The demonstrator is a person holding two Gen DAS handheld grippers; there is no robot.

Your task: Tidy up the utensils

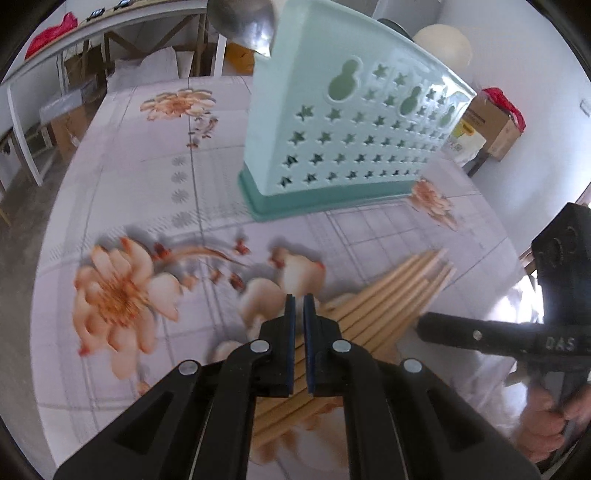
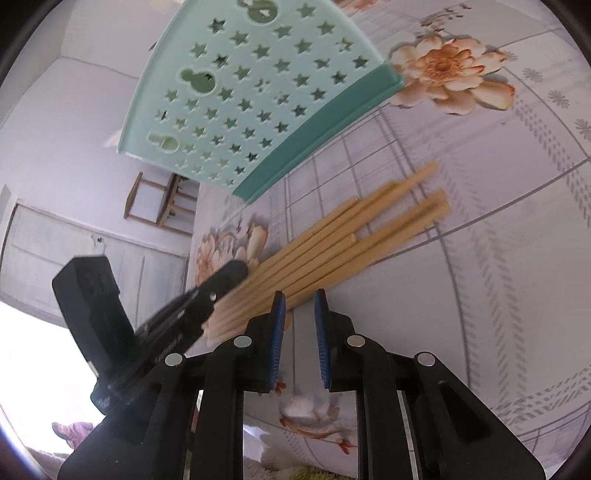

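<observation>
Several wooden chopsticks lie in a loose bundle on the flowered tablecloth; they also show in the right wrist view. A mint-green utensil holder with star holes stands behind them, also in the right wrist view, with a metal spoon in it. My left gripper hovers over the near ends of the chopsticks, jaws almost closed, holding nothing I can see. My right gripper is open a little, empty, at the bundle's edge. Each gripper shows in the other's view: the right, the left.
Cardboard boxes and a white shelf frame stand beyond the table's far edge. A wooden stool and a white cabinet are past the table in the right wrist view.
</observation>
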